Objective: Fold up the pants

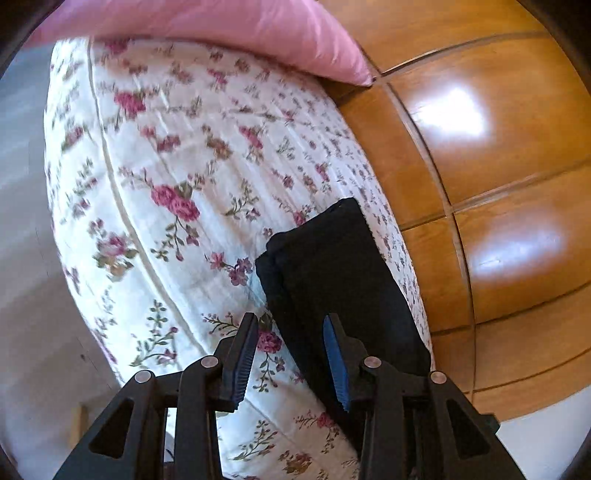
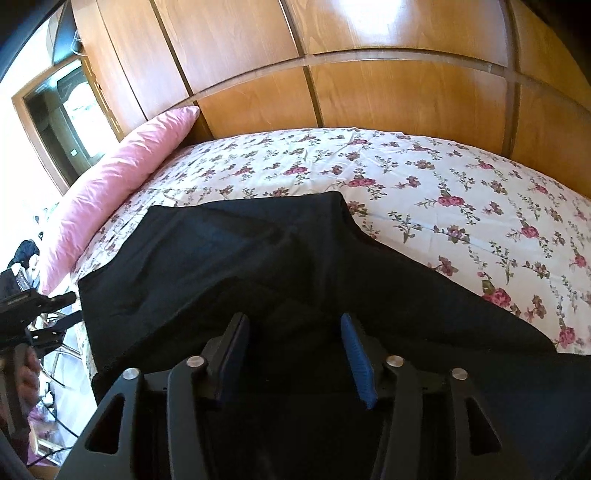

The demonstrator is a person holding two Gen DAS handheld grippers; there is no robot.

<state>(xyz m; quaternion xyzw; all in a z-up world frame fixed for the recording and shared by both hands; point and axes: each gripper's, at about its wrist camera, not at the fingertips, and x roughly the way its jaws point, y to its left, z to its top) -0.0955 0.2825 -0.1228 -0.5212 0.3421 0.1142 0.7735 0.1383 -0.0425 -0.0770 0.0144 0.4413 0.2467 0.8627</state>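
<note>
Black pants (image 2: 258,258) lie spread on a floral bed sheet (image 2: 443,177), one folded edge running across the middle of the right wrist view. My right gripper (image 2: 293,321) hovers over the dark cloth, open, with no fabric pinched between its blue pads. In the left wrist view the pants (image 1: 332,266) show as a narrow dark strip near the bed's right edge. My left gripper (image 1: 291,325) is open just above the strip's left border, with its right finger over the cloth and its left over the sheet (image 1: 166,147); nothing is gripped.
A pink pillow (image 2: 110,192) (image 1: 221,26) lies along the bed's head. Glossy wooden wardrobe doors (image 2: 369,74) (image 1: 498,147) stand close behind the bed. A hand (image 2: 27,373) holding the other tool shows at the left edge, by a window (image 2: 66,107).
</note>
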